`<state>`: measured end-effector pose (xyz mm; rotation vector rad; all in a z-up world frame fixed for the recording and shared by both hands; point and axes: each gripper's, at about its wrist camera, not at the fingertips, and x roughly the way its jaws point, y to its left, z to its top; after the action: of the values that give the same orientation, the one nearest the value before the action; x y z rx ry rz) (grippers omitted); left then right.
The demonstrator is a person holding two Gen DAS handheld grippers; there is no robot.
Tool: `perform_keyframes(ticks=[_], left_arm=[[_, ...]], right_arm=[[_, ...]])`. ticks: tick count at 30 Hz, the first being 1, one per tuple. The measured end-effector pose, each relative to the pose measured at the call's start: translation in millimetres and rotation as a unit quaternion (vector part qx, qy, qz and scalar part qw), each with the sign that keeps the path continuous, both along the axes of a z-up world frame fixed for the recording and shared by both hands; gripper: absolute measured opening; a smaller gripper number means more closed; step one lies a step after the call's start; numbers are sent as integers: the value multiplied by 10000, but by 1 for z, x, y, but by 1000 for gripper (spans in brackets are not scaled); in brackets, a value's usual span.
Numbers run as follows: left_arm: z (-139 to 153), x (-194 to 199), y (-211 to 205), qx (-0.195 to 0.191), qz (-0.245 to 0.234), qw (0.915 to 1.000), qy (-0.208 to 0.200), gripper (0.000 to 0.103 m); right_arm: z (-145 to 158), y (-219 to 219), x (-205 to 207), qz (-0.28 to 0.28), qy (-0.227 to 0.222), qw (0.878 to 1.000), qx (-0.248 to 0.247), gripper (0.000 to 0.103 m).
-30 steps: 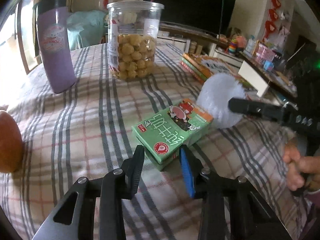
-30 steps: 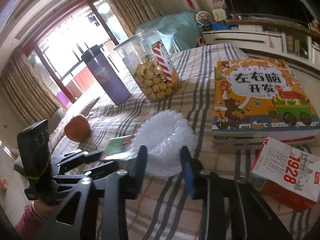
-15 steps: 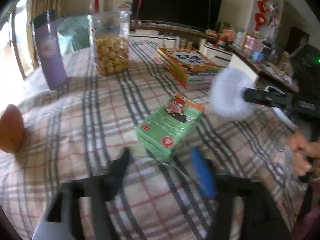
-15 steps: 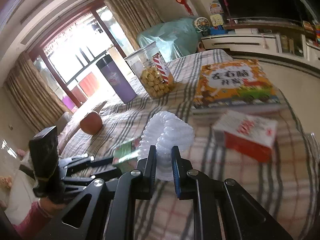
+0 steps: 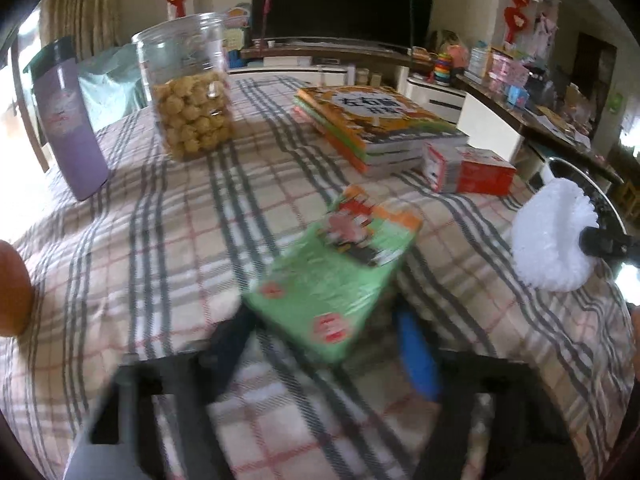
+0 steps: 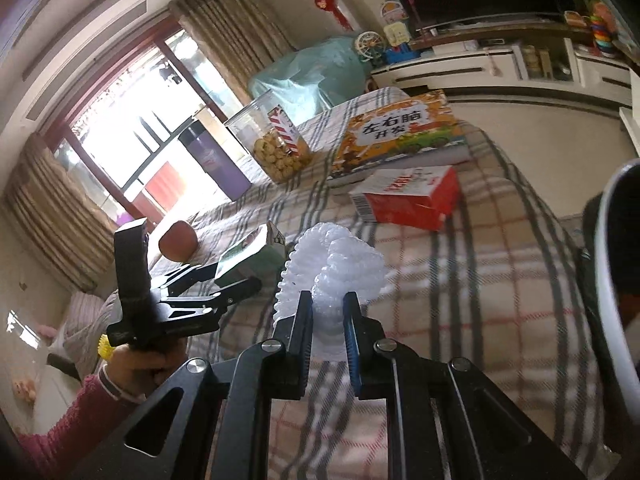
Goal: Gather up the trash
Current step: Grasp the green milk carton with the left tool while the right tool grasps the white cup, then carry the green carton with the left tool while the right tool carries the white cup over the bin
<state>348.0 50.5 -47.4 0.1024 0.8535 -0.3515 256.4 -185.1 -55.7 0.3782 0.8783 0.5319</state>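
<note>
Right, trash items first. The green carton (image 5: pixel 332 272), w/ an orange end and cartoon print, sits tilted between the fingers of the L tool (image 5: pixel 324 324). Its jaws have just been closing, about half open, w/ the carton between them. The picture is too blurred to tell whether the pads actually press on it. The smaller piece is a white crinkled foam net (image 6: pixel 336 256), pinched in the R tool (image 6: pixel 327 298), whose jaws are nearly closed on its base. It is held clear above the cloth, near the tabletop's edge.

The R view alone shows the hand (image 6: pixel 140 364) and pink sleeve (image 6: pixel 72 420) carrying the L tool (image 6: pixel 234 276), plus a white-rimmed dark container (image 6: pixel 612 280) at the far right. The L view shows the net (image 5: pixel 548 236) from the side – a round ruffled puff.

The room has a big dark TV (image 5: pixel 344 0) on the back wall. The tabletop (image 5: pixel 160 240) wears a plaid cloth w/ grey and red stripes. On it are stacked books (image 5: pixel 372 120), a clear snack jar (image 5: pixel 192 92), a purple tumbler (image 5: pixel 68 120), a red-and-white box (image 5: pixel 468 168) and an orange round thing (image 5: pixel 12 288).
</note>
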Motion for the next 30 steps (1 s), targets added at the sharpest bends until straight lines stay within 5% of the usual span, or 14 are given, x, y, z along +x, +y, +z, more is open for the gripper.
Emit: perform_keyframes(ticks=[5, 8, 10, 12, 17, 18, 19, 21, 30], left_arm=[[3, -19, -7, -144, 279, 9995, -45, 56], [5, -43, -13, -259, 590, 9979, -15, 56], [4, -59, -16, -450, 774, 9960, 54, 56], [5, -74, -19, -523, 929, 9943, 73, 56], [14, -104, -27, -752, 1160, 9904, 31, 56], [15, -107, -28, -808, 1185, 9897, 32, 56], [17, -111, -29, -864, 1200, 9890, 32, 56], [21, -119, -34, -899, 1206, 9886, -14, 56], [38, -144, -60, -1023, 1134, 9881, -207, 55]], right_arm=[[-3, -10, -9, -68, 27, 10000, -65, 15], [-7, -14, -12, -129, 100, 9998, -116, 28], [-10, -18, -11, -228, 134, 9996, -128, 57], [-13, -22, -8, -386, 155, 9990, -139, 73], [-21, -23, -2, -402, 239, 9989, -61, 72], [-23, -23, -1, -355, 269, 9990, 70, 62], [-23, -22, -3, -294, 252, 9992, 123, 41], [-22, -18, -7, -177, 199, 9996, 107, 23], [1, -41, -41, -231, -115, 9995, 196, 15]])
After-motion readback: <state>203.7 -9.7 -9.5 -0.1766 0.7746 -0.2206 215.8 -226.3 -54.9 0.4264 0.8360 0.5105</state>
